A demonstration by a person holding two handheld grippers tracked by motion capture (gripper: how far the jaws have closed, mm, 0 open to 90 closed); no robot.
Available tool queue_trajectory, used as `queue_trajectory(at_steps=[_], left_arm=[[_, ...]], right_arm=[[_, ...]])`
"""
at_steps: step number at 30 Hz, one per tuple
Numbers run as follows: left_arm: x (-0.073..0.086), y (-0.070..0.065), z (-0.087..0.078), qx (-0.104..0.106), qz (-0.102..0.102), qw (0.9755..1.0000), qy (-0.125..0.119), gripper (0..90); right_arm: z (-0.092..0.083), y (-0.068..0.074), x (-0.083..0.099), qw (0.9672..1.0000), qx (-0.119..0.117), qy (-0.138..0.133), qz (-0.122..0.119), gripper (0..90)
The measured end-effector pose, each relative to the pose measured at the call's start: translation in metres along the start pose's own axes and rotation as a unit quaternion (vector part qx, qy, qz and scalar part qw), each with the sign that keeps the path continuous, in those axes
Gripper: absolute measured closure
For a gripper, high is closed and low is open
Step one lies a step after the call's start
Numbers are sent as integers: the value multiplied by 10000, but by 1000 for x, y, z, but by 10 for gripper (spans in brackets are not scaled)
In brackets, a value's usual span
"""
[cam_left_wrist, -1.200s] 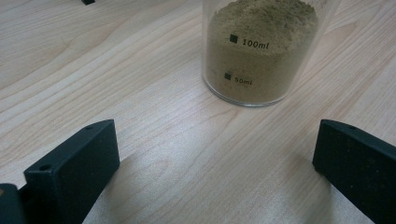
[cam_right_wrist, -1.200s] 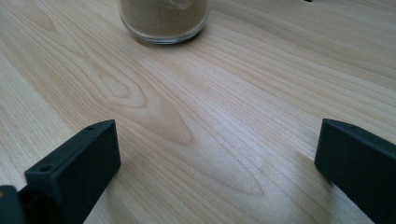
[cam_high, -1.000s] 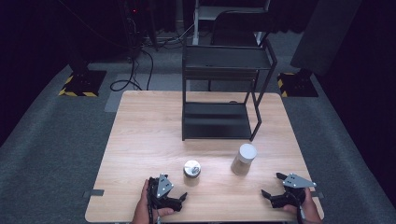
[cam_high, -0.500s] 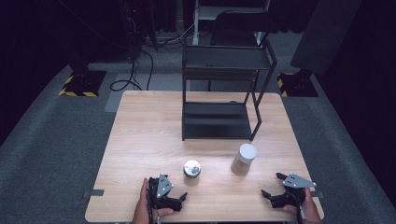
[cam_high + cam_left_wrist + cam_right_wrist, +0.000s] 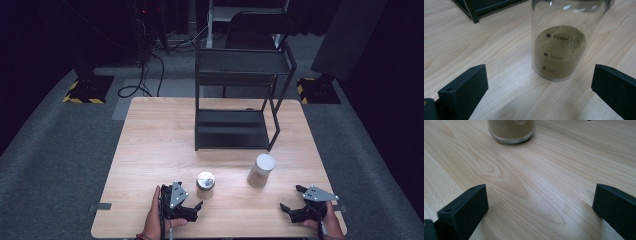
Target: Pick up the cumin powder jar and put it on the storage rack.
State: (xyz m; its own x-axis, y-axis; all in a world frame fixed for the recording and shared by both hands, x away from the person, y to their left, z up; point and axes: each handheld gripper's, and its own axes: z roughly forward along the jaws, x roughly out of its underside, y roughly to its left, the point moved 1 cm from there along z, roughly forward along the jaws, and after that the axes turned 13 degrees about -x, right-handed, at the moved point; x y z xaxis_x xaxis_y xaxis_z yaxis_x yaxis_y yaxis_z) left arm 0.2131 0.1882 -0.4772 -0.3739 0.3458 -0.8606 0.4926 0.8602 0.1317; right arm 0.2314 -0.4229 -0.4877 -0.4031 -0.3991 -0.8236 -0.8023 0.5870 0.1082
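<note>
The surface [image 5: 150,150] is light wood with a visible grain pattern and a smooth, low-sheen finish. The small jar [image 5: 560,50] has a clear, glossy glass wall with printed black volume marks; it holds a fine, matt, brownish powder, and its cap [image 5: 205,180] looks like shiny metal. The tall jar [image 5: 261,171] is also clear glass with a similar tan powder and a pale, matt lid. The left tool [image 5: 192,209] and right tool [image 5: 290,200] have matt black, plastic-looking jaws with a slightly textured face, and grey metal-looking top plates. The rack [image 5: 235,130] is dark, matt metal. The floor [image 5: 55,150] is grey, rough carpet.
</note>
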Motion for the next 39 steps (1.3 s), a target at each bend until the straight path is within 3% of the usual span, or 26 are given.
queue_trajectory(at_steps=[19,32,39], left_arm=[[-32,3,10,320,115,9991,-267,7],[-39,6,24,449,83,9986,-268,8],[-37,10,31,517,17,9982,-314,84]], right_arm=[[0,0,0,10000,9,-2,2,0],[0,0,0,10000,9,-2,4,0],[0,1,0,10000,18,-2,16,0]])
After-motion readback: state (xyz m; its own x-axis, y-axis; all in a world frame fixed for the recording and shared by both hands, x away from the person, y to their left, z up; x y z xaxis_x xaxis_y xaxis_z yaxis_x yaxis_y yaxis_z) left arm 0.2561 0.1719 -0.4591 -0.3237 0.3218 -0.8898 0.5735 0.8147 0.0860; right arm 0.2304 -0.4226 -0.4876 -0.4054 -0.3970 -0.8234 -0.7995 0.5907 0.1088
